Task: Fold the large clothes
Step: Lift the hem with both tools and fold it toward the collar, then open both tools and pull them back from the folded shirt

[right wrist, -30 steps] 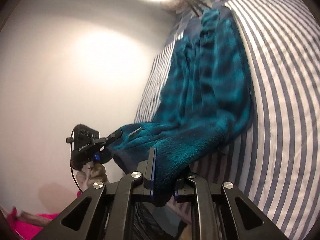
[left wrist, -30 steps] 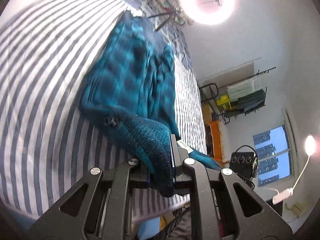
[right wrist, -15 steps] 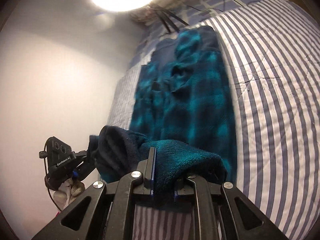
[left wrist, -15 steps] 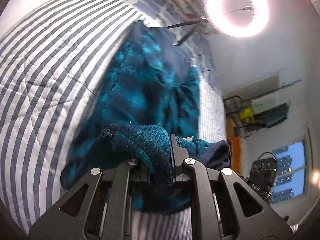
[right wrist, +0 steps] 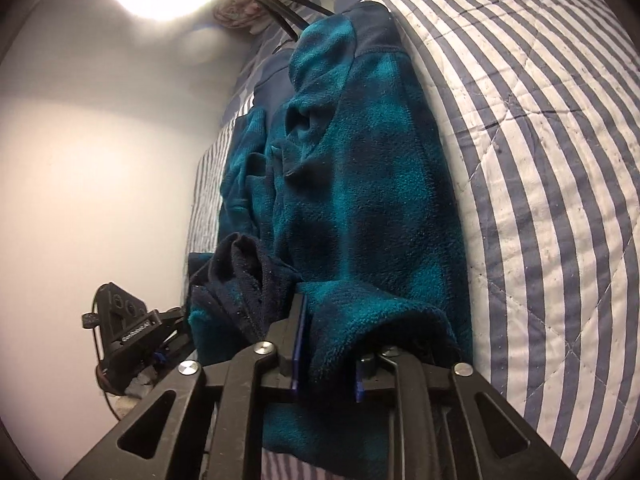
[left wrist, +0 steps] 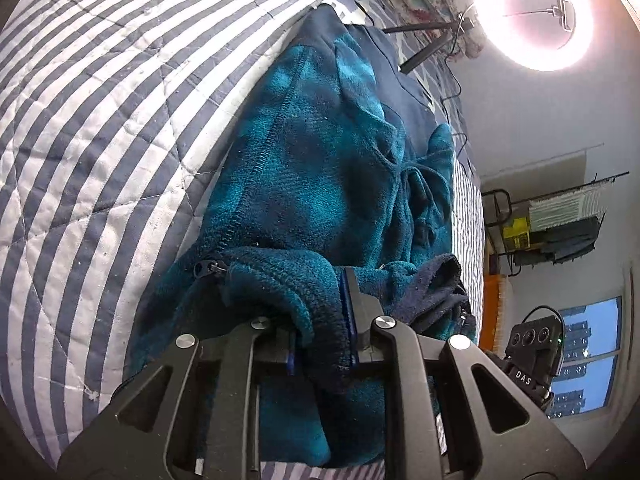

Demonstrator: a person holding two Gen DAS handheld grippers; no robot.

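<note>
Striped quilt (left wrist: 100, 152) under teal fleece (left wrist: 320, 184), ring light (left wrist: 532, 12) beyond.

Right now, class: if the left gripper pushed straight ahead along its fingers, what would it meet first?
The left gripper is already shut on the teal fleece garment; going on, it would probably press into the garment's body lying on the striped quilt, though depth is unclear.

The left gripper (left wrist: 320, 320) has its jaws closed on a fold of teal fleece (left wrist: 320, 184). The right gripper (right wrist: 326, 344) pinches another fold beside it, low and near.
</note>
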